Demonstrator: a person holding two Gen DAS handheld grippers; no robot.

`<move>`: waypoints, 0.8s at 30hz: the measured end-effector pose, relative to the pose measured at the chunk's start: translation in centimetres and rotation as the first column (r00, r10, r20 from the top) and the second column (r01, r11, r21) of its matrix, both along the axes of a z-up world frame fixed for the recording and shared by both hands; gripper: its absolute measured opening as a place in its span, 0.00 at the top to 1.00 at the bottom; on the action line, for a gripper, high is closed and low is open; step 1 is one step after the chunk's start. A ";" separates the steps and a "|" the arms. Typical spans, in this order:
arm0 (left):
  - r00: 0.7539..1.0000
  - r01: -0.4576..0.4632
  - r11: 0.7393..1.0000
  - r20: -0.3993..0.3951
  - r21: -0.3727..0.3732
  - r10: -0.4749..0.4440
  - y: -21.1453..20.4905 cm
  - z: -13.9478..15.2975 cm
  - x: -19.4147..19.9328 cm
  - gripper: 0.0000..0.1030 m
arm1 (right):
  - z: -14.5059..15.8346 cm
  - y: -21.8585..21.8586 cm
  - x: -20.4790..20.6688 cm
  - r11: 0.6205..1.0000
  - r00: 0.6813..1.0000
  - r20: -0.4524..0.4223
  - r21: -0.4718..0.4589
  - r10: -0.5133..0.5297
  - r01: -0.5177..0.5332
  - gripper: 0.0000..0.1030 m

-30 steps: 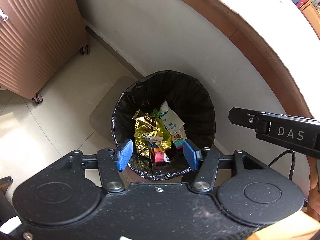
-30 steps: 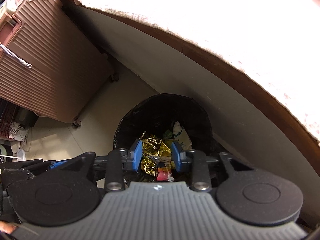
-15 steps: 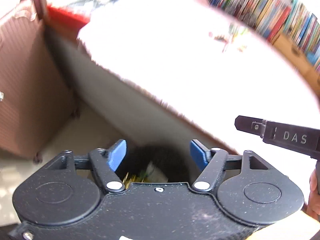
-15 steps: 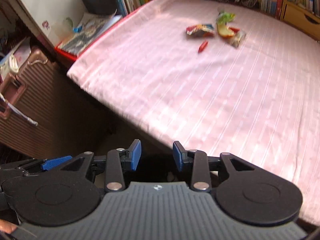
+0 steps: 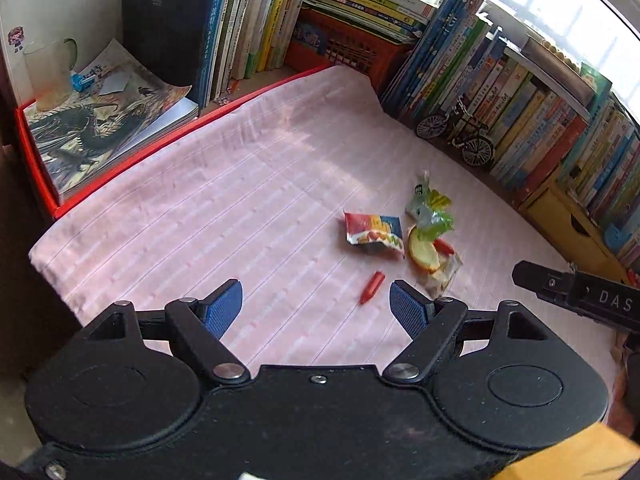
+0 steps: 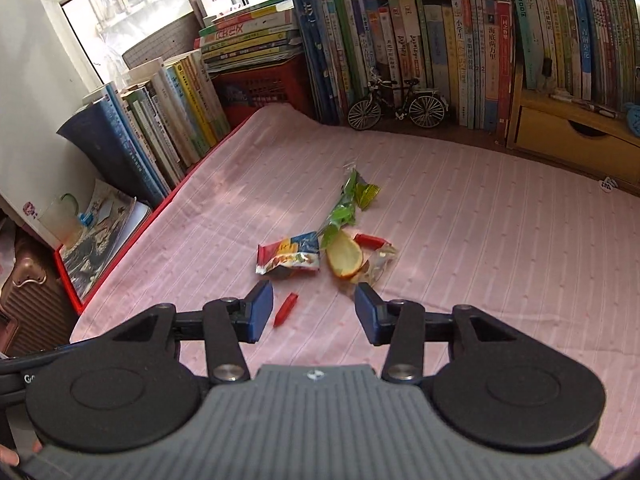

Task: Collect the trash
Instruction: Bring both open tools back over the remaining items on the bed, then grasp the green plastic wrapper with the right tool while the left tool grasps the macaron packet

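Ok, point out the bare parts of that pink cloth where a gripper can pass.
Free: the pink striped cloth between the red-edged magazine tray and the red-and-blue snack packet, and its near strip. Crowded: the packet, green wrapper, orange peel and small red piece cluster centrally.

Lying scattered in a loose cluster on the pink striped cloth: a crumpled red, blue and yellow snack packet (image 5: 374,233), resting flat; just beside it, a curved yellow-orange fruit peel (image 5: 422,254) touching a clear torn wrapper (image 5: 443,276); behind these, a green and clear plastic wrapper (image 5: 430,210), crinkled and stretching away toward the books. Sitting slightly apart at the near side, a small red stick-shaped piece (image 5: 371,288), lying aslant.
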State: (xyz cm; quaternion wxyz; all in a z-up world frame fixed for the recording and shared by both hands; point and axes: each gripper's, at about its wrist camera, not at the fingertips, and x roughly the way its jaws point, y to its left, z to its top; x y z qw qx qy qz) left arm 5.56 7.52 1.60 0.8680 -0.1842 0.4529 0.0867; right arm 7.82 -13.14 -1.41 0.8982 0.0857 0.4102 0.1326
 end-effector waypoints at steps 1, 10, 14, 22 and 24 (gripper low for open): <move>1.000 -0.010 1.000 -0.004 -0.010 0.009 -0.2 -0.3 1.3 0.23 | -0.2 -0.4 1.2 1.000 1.000 -0.001 0.002 0.002 -0.002 0.40; 0.990 -0.101 0.990 -0.111 -0.099 0.090 -2.6 -6.8 11.1 0.23 | -3.4 -4.0 9.1 0.999 0.999 -0.037 0.035 0.001 0.000 0.40; 0.982 -0.149 0.979 -0.137 -0.140 0.130 -3.4 -9.8 13.7 0.23 | -4.8 -4.9 10.8 0.999 0.999 -0.054 0.048 0.000 0.002 0.40; 0.974 -0.198 0.966 -0.146 -0.164 0.175 -3.8 -12.8 15.7 0.66 | -7.4 -5.5 14.6 0.994 0.993 -0.120 0.112 0.005 0.009 0.40; 0.983 -0.179 0.950 -0.094 -0.256 0.160 -3.6 -12.5 15.3 0.85 | -8.0 -5.0 15.3 0.991 0.991 -0.135 0.135 0.010 0.009 0.40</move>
